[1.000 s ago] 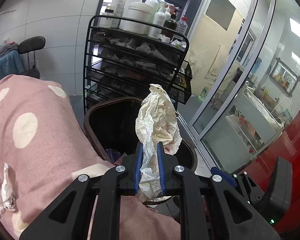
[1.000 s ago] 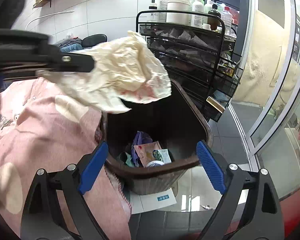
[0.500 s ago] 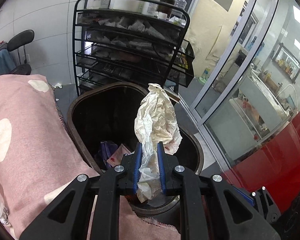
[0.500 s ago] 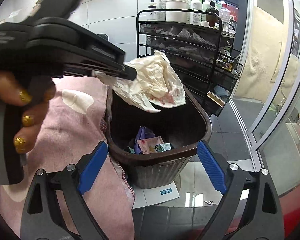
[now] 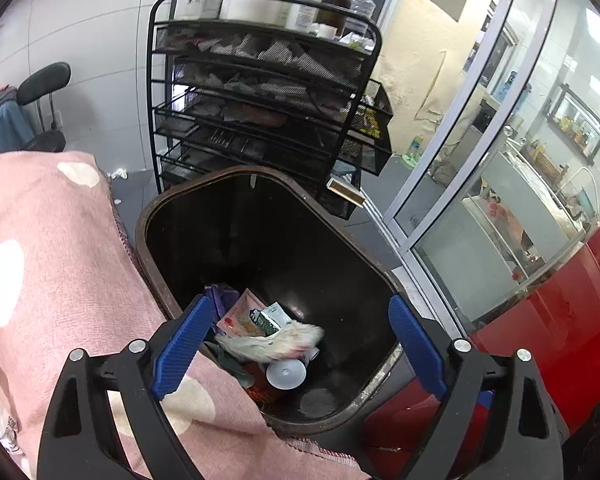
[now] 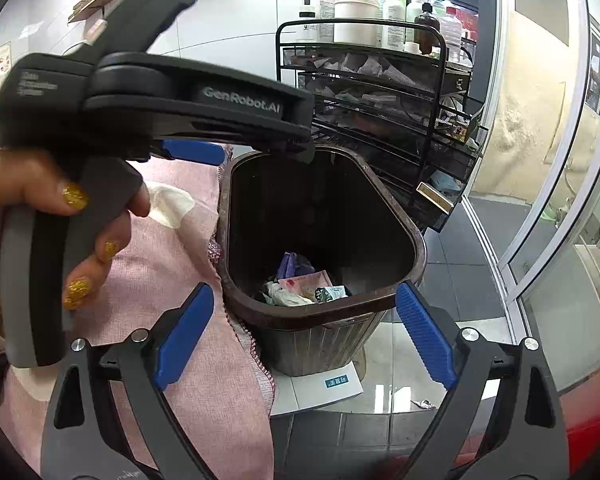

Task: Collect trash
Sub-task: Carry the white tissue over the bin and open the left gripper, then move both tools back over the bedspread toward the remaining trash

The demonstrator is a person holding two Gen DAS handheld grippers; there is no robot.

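Note:
A dark brown trash bin [image 5: 168,200] stands beside a pink dotted cover. The crumpled cream paper [image 5: 272,344] lies inside it on other wrappers, blurred. My left gripper [image 5: 300,344] is open and empty, right above the bin's opening. In the right wrist view the bin [image 6: 324,314] is straight ahead, with the paper [image 6: 288,298] among the trash. My right gripper [image 6: 304,344] is open and empty, just short of the bin's near rim. The left gripper's body [image 6: 160,100] fills the upper left of that view, held by a hand.
A black wire rack [image 5: 260,92] with bottles on top stands right behind the bin. The pink dotted cover [image 5: 52,264] lies to the bin's left. Glass doors [image 5: 480,160] and a red surface [image 5: 560,340] are to the right. A white sheet [image 6: 328,384] lies on the floor under the bin.
My left gripper has opened over the bin and the crumpled paper has dropped from it into the trash. The right gripper has stayed open in front of the bin.

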